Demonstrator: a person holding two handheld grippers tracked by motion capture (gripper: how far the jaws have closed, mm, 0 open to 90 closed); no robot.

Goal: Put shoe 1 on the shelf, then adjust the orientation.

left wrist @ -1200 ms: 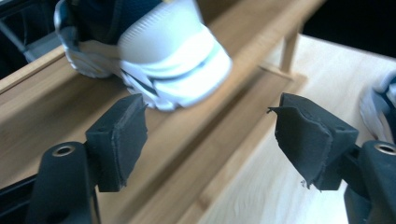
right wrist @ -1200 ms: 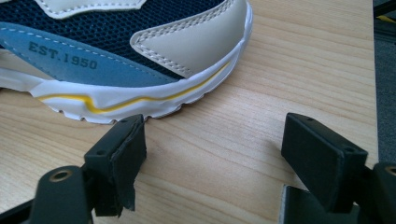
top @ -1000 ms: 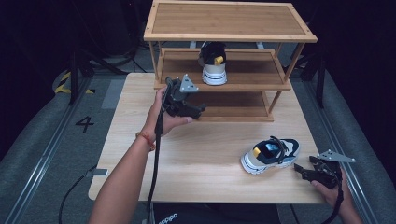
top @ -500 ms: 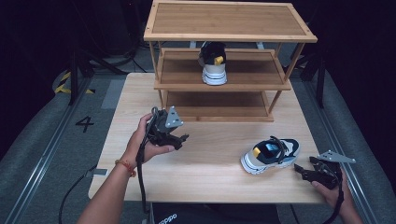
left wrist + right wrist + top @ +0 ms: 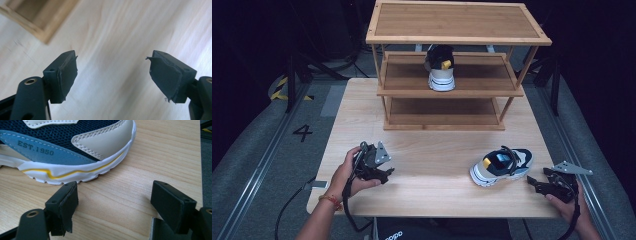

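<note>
While the two grippers sit low at the near side of the table, this is how things lie:

Table: light wood table (image 5: 432,150), with a wooden rack (image 5: 457,30) standing at its far side.
Rack: three wooden shelves, one above the other.
Shoe on the rack: one sneaker (image 5: 440,75) stands on the middle shelf, sole down, near the front edge of that shelf.
Shoe on the table: the other sneaker (image 5: 502,165) lies on the table, on the right side, well apart from the rack. It is dark blue, grey and cream, with a white sole and a thin yellow line.
Left gripper: left gripper (image 5: 384,174) is held in the left hand (image 5: 349,175) near the table's near left side, well apart from both shoes.
Left gripper fingers: spread wide with nothing between them; in the left gripper view there is just bare wood past the two black pads (image 5: 67,75), and a corner of the rack up top.
Right gripper: right gripper (image 5: 534,183) is held low at the near right edge, just beside the shoe on the table, pointing at it.
Right gripper fingers: let go and wide apart, holding nothing; in the right gripper view the shoe's white sole is just past the tip of one pad (image 5: 68,200), and I cannot tell if they touch.
</note>
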